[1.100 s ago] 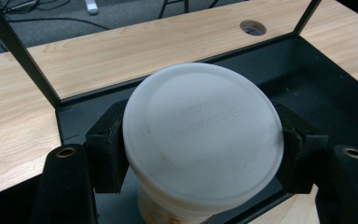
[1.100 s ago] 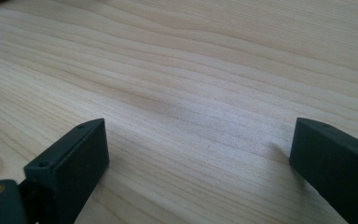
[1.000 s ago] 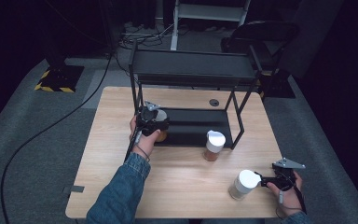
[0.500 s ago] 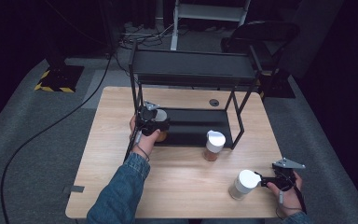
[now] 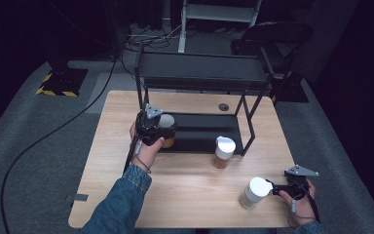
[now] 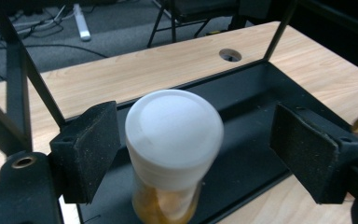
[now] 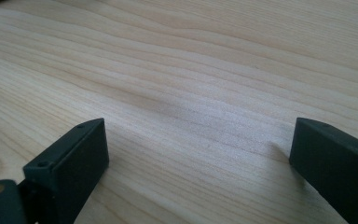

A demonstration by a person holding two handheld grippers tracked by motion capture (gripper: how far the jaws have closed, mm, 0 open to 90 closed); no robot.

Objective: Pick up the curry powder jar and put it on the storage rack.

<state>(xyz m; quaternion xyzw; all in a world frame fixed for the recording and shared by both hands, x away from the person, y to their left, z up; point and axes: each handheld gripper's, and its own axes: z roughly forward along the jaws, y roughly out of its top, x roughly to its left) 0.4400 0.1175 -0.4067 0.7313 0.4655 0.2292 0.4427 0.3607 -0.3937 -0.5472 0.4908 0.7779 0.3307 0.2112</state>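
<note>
The left gripper (image 6: 193,149) stood with its jaws apart, having just been opening, and a white-lidded jar (image 6: 172,149) of amber contents sat between the pads (image 6: 91,149) without being pressed. The jar rested on the black lower shelf of the rack (image 5: 199,131) on the wooden table (image 5: 190,195). The right gripper (image 7: 198,163) was wide open over bare wood, with a second white-capped jar (image 5: 252,192) just ahead of it.

Three jars (image 5: 223,151) stand before the shelf rack (image 5: 202,73).
</note>
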